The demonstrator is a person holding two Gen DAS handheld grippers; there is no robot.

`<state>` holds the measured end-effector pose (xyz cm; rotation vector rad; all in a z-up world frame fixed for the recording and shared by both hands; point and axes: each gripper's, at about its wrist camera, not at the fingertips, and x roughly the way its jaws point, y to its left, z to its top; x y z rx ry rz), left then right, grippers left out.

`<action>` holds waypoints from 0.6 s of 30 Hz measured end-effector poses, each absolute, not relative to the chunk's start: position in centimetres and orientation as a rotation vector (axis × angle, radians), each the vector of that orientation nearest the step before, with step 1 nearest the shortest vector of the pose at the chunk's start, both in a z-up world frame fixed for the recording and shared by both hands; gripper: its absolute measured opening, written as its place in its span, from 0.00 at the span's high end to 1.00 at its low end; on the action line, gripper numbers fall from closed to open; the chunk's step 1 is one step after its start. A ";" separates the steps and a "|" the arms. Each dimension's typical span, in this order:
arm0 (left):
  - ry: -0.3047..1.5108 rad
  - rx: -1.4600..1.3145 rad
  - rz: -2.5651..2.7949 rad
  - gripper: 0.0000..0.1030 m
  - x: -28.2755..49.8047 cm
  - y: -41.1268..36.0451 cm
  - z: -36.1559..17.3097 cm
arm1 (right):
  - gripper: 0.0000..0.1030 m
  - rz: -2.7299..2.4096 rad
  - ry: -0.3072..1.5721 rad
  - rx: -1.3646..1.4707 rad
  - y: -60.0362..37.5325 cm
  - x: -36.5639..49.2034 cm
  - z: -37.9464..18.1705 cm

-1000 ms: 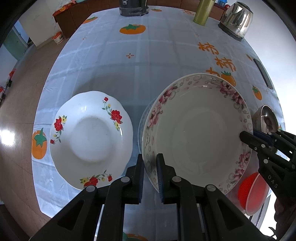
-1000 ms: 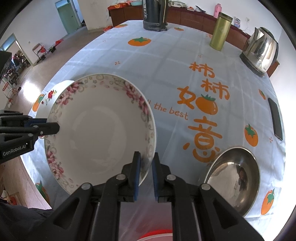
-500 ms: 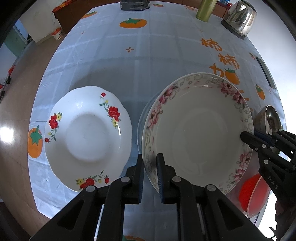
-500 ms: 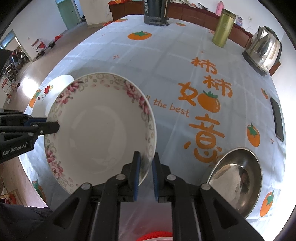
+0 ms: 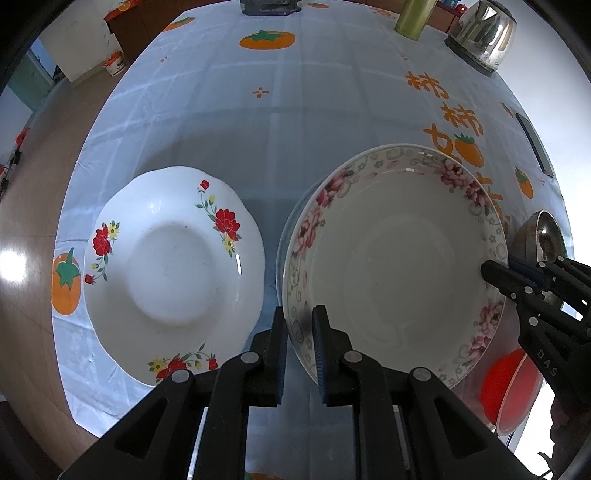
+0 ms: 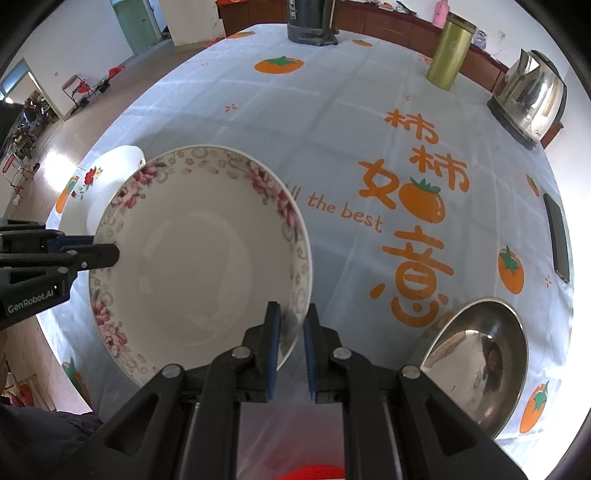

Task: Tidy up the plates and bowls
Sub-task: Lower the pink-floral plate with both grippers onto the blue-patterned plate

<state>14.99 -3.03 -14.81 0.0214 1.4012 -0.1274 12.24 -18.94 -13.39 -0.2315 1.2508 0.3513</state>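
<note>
Both grippers hold a deep bowl with a pink flower rim [image 5: 399, 266] [image 6: 192, 258] above the table. My left gripper [image 5: 299, 314] is shut on its left rim and enters the right wrist view from the left [image 6: 110, 254]. On the opposite rim my right gripper [image 6: 291, 314] is shut, reaching in from the right of the left wrist view [image 5: 495, 273]. A white plate with red flowers [image 5: 173, 266] [image 6: 110, 166] lies on the tablecloth just left of the bowl, partly hidden behind it in the right wrist view.
A steel bowl [image 6: 476, 365] [image 5: 543, 236] sits to the right and a red bowl [image 5: 509, 391] near the front edge. At the far side stand a kettle [image 6: 528, 96], a green canister [image 6: 448, 55] and a dark appliance [image 6: 312, 18]. A phone [image 6: 557, 236] lies at the right edge.
</note>
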 end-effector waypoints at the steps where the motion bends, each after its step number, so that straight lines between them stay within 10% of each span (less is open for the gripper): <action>1: 1.402 0.021 -0.127 0.86 15.0 -3.1 -14.8 | 0.88 0.351 1.251 -0.232 -18.9 12.3 -13.4; 18: 1.413 0.022 -0.128 0.85 15.5 -3.0 -15.2 | 0.88 0.351 1.260 -0.227 -18.9 12.7 -13.8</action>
